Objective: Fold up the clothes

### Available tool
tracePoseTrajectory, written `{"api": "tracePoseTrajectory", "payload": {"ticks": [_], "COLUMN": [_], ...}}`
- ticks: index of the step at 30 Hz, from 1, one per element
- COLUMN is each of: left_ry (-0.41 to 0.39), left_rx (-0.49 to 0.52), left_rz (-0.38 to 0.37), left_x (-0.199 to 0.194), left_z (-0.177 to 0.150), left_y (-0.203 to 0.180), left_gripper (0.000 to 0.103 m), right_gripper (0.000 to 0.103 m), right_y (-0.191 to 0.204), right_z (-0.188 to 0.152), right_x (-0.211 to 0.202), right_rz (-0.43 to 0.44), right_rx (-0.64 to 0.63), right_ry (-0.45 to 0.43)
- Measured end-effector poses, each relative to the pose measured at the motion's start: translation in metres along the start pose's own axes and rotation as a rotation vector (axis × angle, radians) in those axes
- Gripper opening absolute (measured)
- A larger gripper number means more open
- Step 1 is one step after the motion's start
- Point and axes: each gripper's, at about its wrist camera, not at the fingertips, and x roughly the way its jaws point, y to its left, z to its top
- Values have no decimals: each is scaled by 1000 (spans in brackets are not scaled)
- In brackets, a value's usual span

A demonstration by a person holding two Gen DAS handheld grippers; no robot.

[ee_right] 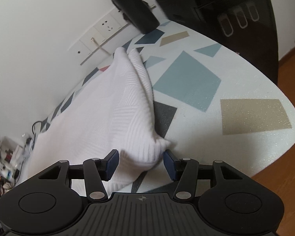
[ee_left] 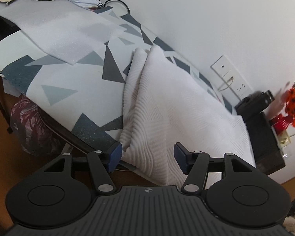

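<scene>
- Centrally, a white ribbed knit garment is laid across a table covered in a pattern of grey and blue triangles; it is doubled lengthwise, so that two layered edges run side by side toward the wall.
- At the far end the doubled edges are seen raised into a soft ridge, which is judged to come from the cloth being lifted or drawn at its near end.
- The near end is hung just over the table's front edge, presumably so that both corners can be reached from below and in front.
- The left gripper is held wide open, its blue pads set either side of the near hem; the left pad is close to the cloth's folded edge, but no pinch is shown.
- The right gripper is likewise spread, with a bunched ribbed corner lying between the pads; whether either pad touches the knit cannot be told.
- Neither tool is judged to be carrying the garment: it is borne by the table.
- A foam sheet is spread at the left end of the table, well apart from the garment, and a black bottle lies at the right end near the wall.
</scene>
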Motion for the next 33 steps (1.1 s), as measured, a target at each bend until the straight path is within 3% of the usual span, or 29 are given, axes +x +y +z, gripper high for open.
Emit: {"api": "tracePoseTrajectory", "payload": {"ticks": [2, 10, 17, 25, 27, 29, 31, 33], "left_ry": [20, 55, -7, -41, -49, -55, -52, -48], "left_rx": [-48, -185, -177, -166, -171, -162, -139, -116], "left_rz": [-28, -75, -65, -35, -30, -16, 0, 17], "left_x": [3, 38, 40, 50, 51, 51, 51, 50], "left_z": [-4, -15, -13, -11, -12, -11, -10, -8], "left_y": [6, 14, 8, 7, 8, 9, 10, 12], "left_gripper": [69, 69, 64, 62, 56, 36, 25, 20], "right_gripper": [48, 50, 40, 43, 40, 34, 30, 28], "right_y": [-2, 2, -1, -7, -4, -2, -1, 2], "right_z": [2, 5, 5, 6, 7, 8, 10, 9], "right_x": [3, 13, 13, 17, 20, 23, 25, 26], "right_rz": [2, 6, 4, 41, 32, 27, 24, 19], "right_rx": [20, 32, 24, 61, 39, 34, 35, 26], "right_ry": [-1, 7, 5, -11, -3, 7, 15, 14]}}
